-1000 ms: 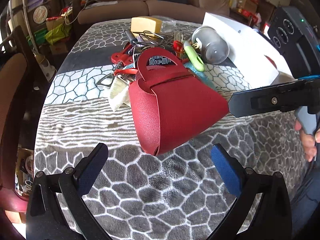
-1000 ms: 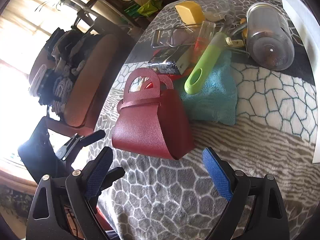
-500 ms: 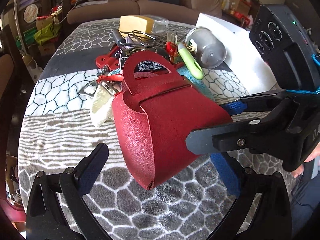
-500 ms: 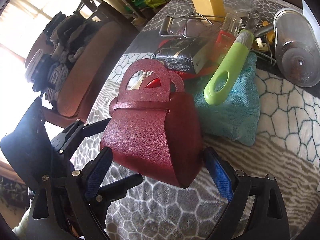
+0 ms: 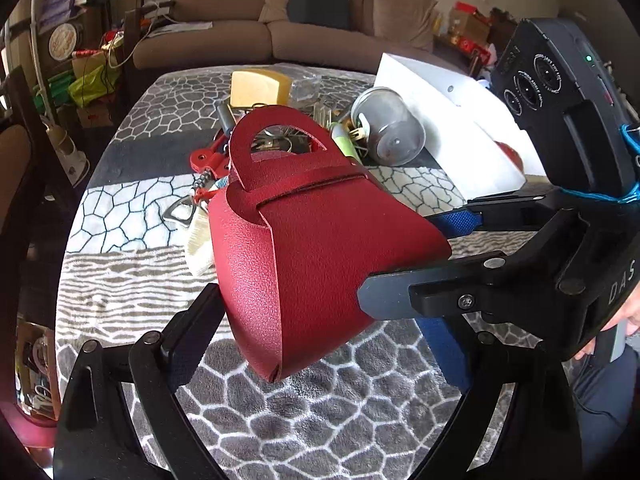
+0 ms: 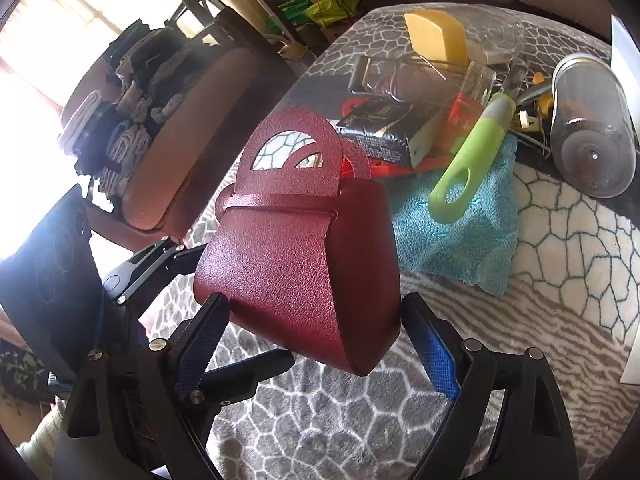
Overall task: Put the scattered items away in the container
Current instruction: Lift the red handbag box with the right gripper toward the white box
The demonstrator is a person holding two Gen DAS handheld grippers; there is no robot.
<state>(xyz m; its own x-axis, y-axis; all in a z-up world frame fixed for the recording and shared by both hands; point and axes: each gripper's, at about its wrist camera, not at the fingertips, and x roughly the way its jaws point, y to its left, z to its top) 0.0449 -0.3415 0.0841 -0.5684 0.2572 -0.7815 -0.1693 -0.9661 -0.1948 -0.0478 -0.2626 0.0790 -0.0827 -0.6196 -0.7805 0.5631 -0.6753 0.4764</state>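
Both jaws are closing around the red bag (image 5: pixel 320 248), which is sitting mid-frame on the patterned counter (image 5: pixel 320 420). The left hand-held gripper (image 5: pixel 320 344) and right hand-held gripper (image 6: pixel 316 340) are straddling its lower sides; contact looks likely but unclear.

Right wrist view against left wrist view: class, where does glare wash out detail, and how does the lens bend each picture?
Right wrist view: window light blows out the left edge, hazing the chair; the red bag stays sharp. Left wrist view: even light, no glare; the table edges bow, and dark corners ring both pictures.
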